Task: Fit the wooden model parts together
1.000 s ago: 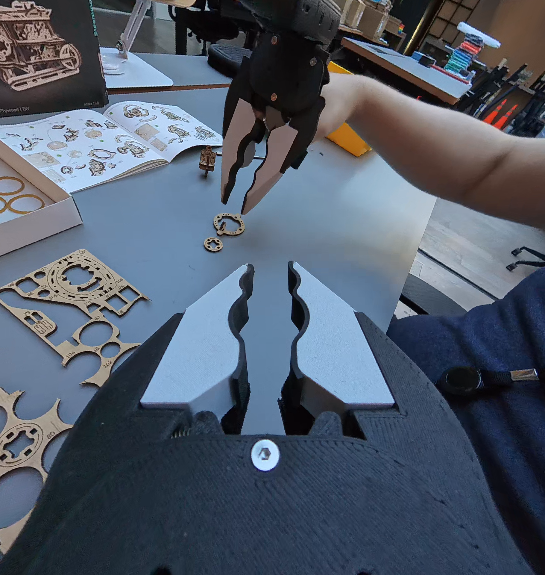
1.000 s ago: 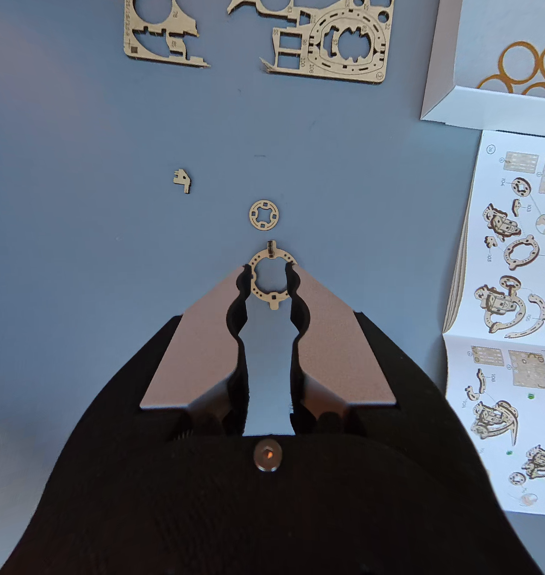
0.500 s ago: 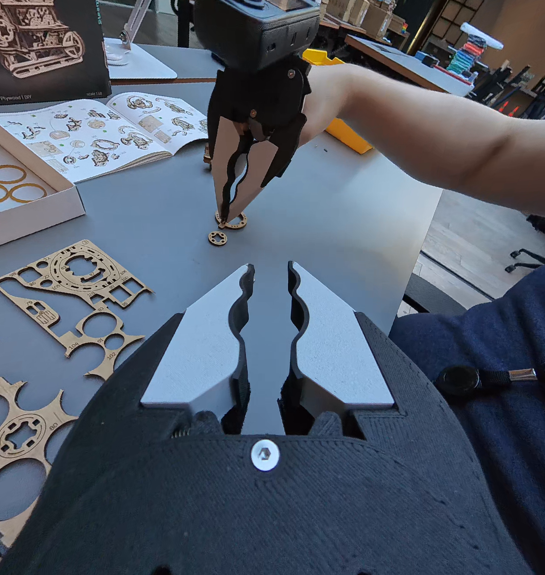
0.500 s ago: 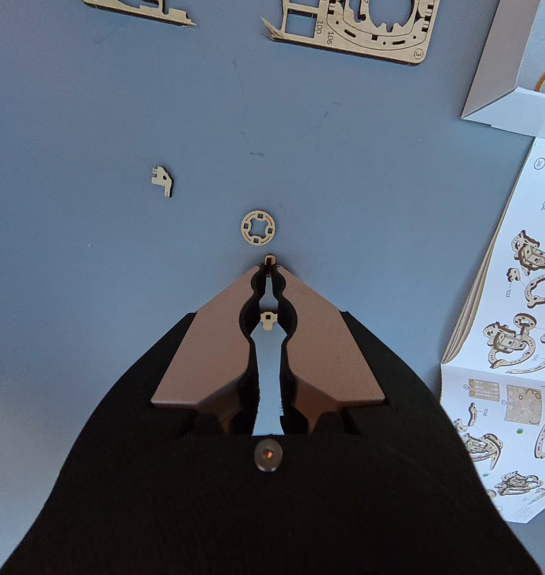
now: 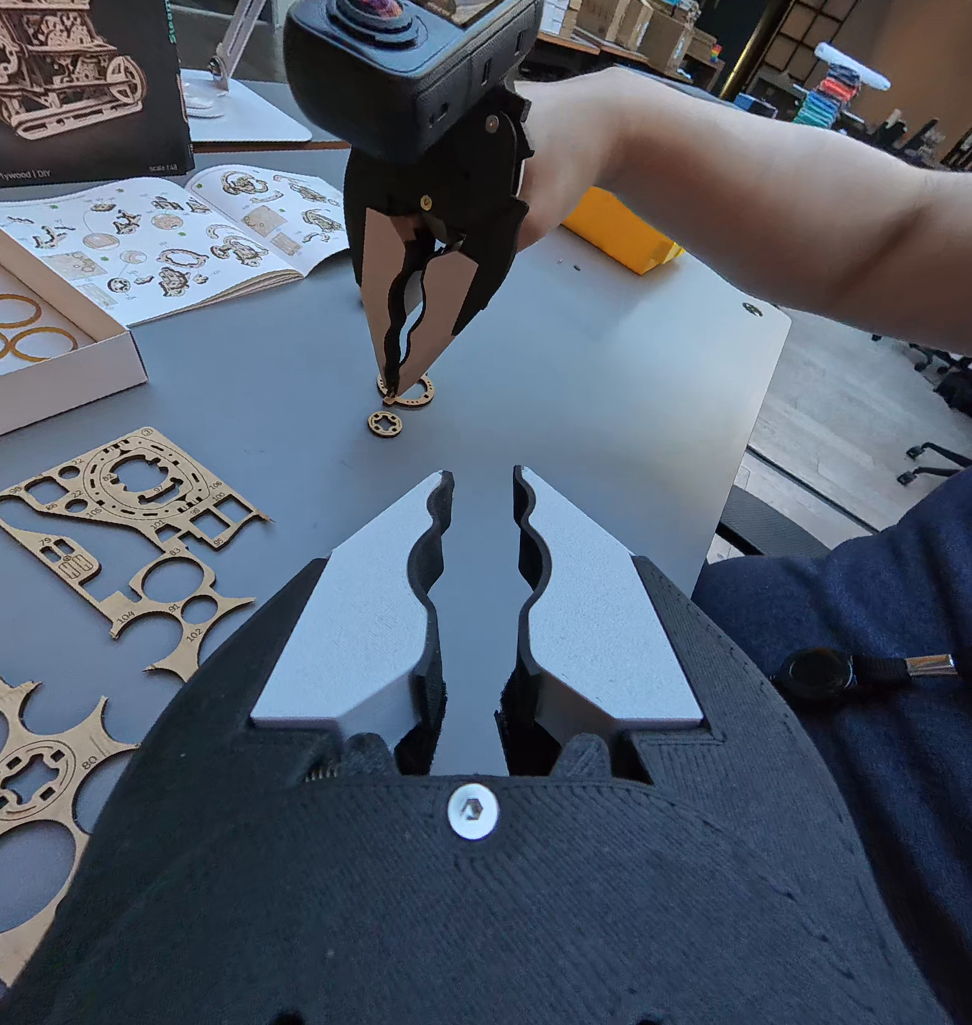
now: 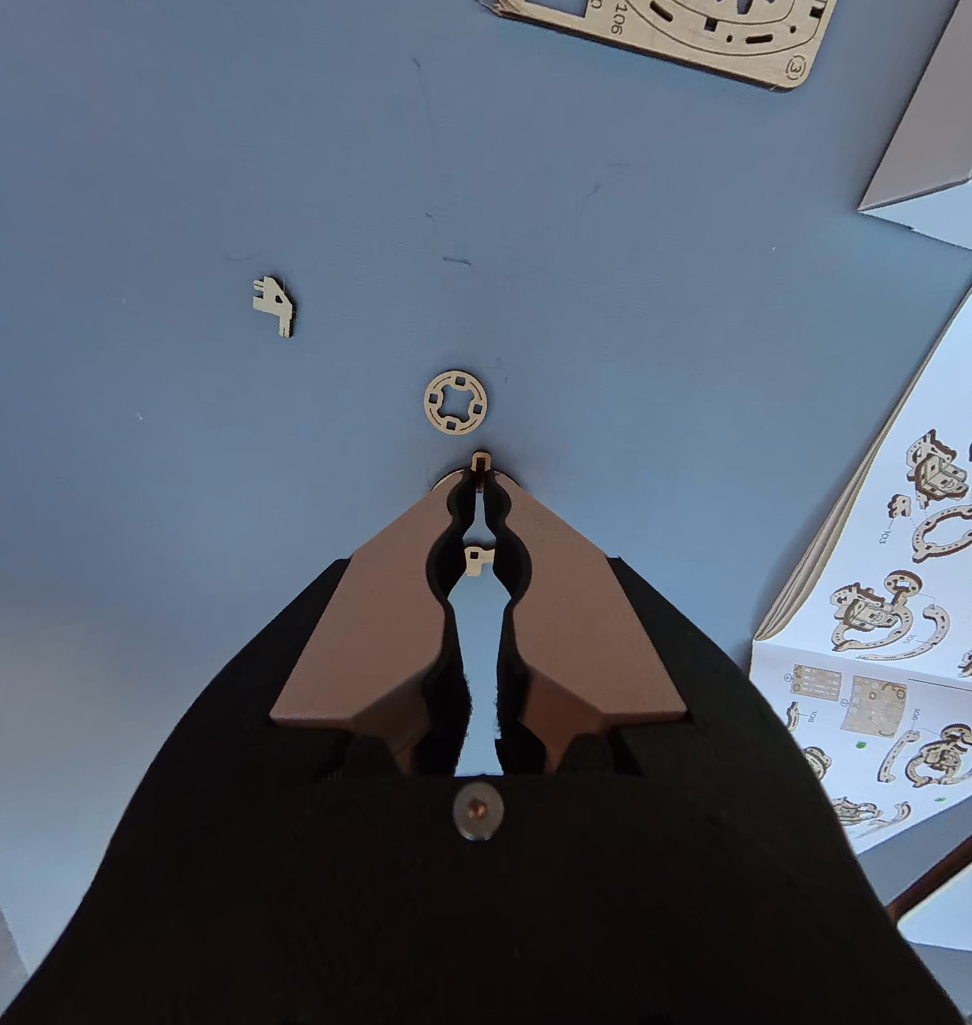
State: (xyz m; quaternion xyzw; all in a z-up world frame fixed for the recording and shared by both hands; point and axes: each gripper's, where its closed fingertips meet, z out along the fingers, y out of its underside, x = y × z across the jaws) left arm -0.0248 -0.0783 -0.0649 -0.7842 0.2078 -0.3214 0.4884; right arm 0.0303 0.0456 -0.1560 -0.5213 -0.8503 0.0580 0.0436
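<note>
A flat wooden ring (image 5: 420, 396) with small tabs lies on the grey table (image 5: 583, 388). My right gripper (image 5: 395, 385) stands tip-down on it, fingers closed on the tab at the ring's near edge. In the right wrist view the right gripper (image 6: 479, 481) covers most of the ring; one tab (image 6: 481, 460) pokes out past the tips and another (image 6: 477, 560) shows between the fingers. A small round wooden disc (image 6: 456, 402) with a star-shaped hole lies just beyond and also shows in the left wrist view (image 5: 385, 424). My left gripper (image 5: 482, 477) is open and empty, well short of these parts.
A small loose wooden piece (image 6: 275, 306) lies left of the disc. Punched plywood sheets (image 5: 123, 527) lie at the left, with a white box (image 5: 56, 377) holding rubber rings. An open instruction booklet (image 5: 184, 238) and a yellow bin (image 5: 616, 233) lie behind. The table edge (image 5: 749, 444) runs down the right. Some 15 centimeters of space lies between my two pairs of fingers. From the right gripper's tips to the small loose wooden piece (image 6: 275, 306) is close to 8 centimeters.
My right gripper has come down onto the wooden ring and its fingers have closed from open to shut on it. My left gripper has stayed open in place.
</note>
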